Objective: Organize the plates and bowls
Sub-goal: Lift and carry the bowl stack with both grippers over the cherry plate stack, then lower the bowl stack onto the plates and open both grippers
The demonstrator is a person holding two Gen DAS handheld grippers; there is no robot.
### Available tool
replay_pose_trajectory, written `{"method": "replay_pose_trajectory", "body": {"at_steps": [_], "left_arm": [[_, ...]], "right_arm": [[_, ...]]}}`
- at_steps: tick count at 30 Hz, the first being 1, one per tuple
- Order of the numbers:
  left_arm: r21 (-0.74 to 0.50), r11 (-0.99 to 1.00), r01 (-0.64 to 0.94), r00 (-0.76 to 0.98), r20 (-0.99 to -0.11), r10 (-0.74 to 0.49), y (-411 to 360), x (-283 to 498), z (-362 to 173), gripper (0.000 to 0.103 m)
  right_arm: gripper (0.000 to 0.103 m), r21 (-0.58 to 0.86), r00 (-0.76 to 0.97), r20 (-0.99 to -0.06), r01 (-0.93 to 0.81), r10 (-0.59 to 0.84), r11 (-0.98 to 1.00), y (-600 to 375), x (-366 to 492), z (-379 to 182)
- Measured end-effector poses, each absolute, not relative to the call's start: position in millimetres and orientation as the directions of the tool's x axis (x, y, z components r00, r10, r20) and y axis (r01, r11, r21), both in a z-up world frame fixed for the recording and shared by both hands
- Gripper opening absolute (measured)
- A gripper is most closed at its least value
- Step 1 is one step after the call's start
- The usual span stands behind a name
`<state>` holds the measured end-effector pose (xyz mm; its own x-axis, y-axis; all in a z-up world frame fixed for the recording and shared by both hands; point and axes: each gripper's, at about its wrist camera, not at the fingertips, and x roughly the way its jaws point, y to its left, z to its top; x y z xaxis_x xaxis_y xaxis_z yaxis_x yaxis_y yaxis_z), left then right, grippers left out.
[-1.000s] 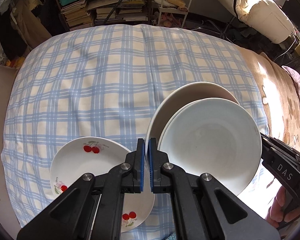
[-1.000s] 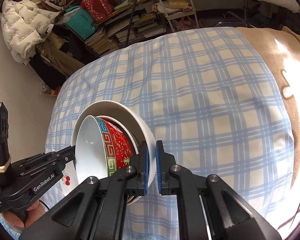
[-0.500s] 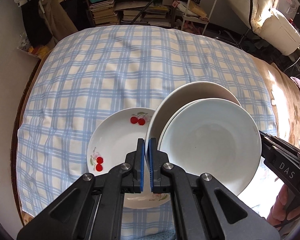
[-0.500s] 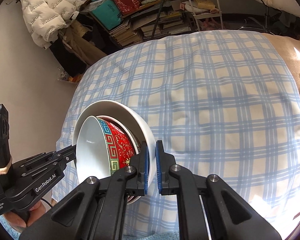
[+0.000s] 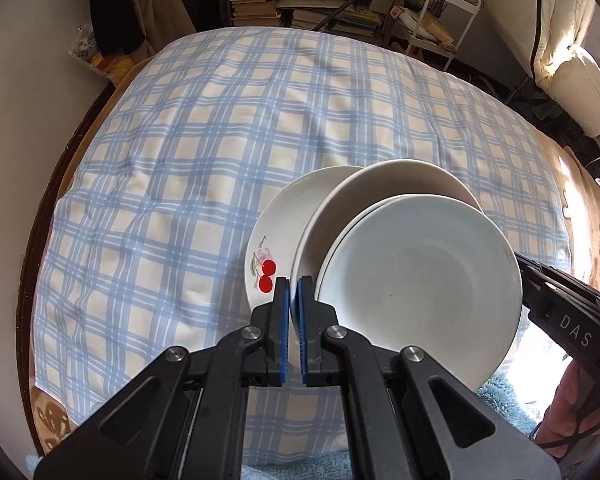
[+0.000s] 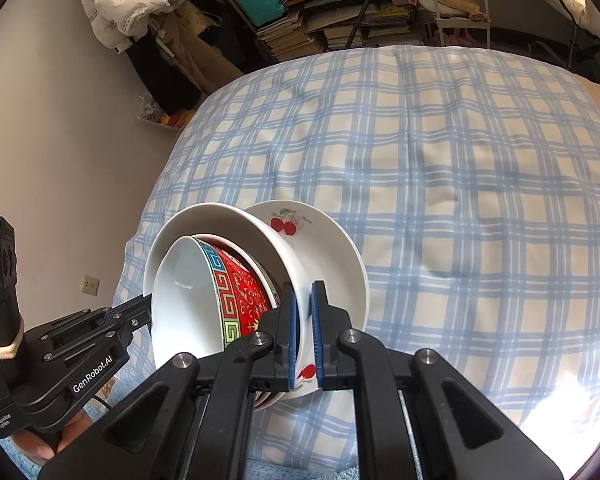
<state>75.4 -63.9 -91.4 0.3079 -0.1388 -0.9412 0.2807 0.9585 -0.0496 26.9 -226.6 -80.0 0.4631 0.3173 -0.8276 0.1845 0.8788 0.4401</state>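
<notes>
Carrying stacked bowls (image 5: 416, 276), both tongs now hang over cherry plate (image 5: 278, 236).

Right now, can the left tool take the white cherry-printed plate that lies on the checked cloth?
Probably not yet. The left tool is shut on the rim of the white stack of dishes, which both tools carry above the cherry-printed plate. It would have to let go first.

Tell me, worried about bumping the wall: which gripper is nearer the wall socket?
Left. The left gripper grips the bowl stack on the wall socket's side; the right gripper grips the opposite rim.
</notes>
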Motion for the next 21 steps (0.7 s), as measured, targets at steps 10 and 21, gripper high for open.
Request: {"method": "replay_pose_trajectory", "body": {"at_steps": [10, 21], "left_arm": [[-0.058, 0.960, 0.274, 0.286, -0.948, -0.139, -64, 85, -116, 0.002], [-0.048, 0.954, 0.295, 0.312, -0.939, -0.144, -68, 91, -120, 0.003]], "right_arm": [[0.011, 0.415, 0.435, -0.848, 0.190, 0.303, 0.889, -223, 39, -104], [0.010, 0.439, 0.426, -0.845, 0.208, 0.323, 0.874, -229, 46, -116]]}}
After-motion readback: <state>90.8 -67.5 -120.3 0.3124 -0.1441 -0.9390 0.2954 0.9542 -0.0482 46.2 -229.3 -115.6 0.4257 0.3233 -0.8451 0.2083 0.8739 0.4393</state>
